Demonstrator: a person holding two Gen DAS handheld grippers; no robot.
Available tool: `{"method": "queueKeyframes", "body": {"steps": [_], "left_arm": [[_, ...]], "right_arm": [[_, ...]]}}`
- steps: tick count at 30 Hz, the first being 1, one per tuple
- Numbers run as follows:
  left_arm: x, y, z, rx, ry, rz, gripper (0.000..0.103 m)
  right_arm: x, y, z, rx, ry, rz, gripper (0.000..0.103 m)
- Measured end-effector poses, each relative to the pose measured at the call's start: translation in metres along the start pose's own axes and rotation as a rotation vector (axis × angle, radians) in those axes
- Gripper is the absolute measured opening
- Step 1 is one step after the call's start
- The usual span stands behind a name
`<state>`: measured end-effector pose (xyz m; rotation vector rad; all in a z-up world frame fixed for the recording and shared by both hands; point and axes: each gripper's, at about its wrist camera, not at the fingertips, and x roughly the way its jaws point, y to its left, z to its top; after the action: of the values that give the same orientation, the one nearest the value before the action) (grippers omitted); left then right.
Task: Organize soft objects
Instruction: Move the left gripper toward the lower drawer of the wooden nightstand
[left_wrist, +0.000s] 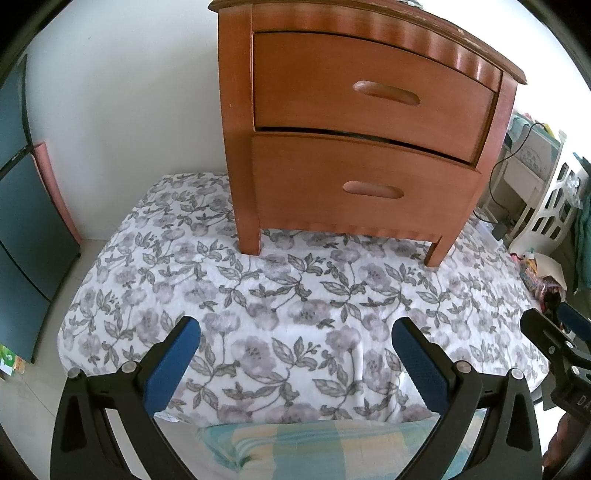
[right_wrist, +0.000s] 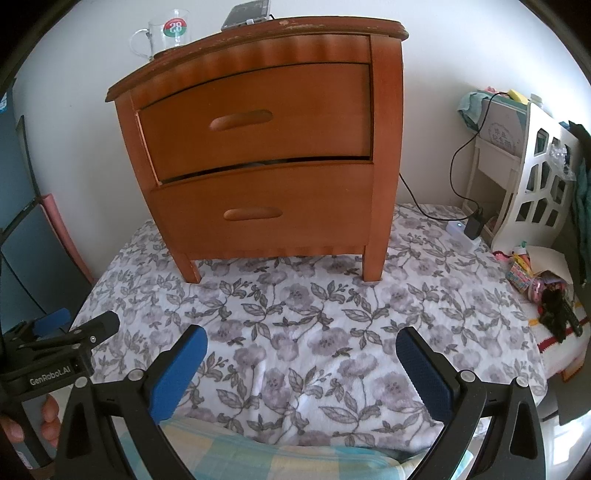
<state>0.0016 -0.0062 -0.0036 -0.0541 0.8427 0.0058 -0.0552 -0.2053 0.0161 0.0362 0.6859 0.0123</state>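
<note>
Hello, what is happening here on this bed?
A person holds two tongs, both open and empty, above a floral bedspread. The left tongs and right tongs point down toward a wooden nightstand standing on the bed, with both drawers slightly ajar. A checked pastel cloth lies at the near edge, just below the tongs. Nothing has been picked up yet.

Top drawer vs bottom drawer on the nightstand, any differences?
The top drawer sits skewed, with a dark gap along its lower edge; the bottom drawer looks flush. The top drawer's front looks taller than the bottom drawer's. Both share the same orange-brown wood, curved fronts and recessed oval handles.
</note>
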Motion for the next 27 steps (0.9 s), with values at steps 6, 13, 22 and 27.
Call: {"method": "queueKeyframes", "body": {"steps": [6,13,22,27], "left_arm": [[-0.0001,-0.0001,-0.0002,-0.001,0.0,0.001,0.103],[0.0005,-0.0008,-0.0009,-0.001,0.001,0.002,0.103],[0.0013,-0.0018,-0.0017,-0.001,0.004,0.001,0.103],[0.0025,-0.0027,-0.0053,-0.002,0.009,0.0,0.103]], "right_arm": [[0.0019,0.0001,0.0012,0.003,0.006,0.0,0.103],[0.0026,0.0004,0.0017,0.002,0.007,0.0,0.103],[0.005,0.0005,-0.0021,0.0,0.001,0.001,0.103],[0.0054,0.0009,-0.0023,0.002,0.007,0.004,0.103]]}}
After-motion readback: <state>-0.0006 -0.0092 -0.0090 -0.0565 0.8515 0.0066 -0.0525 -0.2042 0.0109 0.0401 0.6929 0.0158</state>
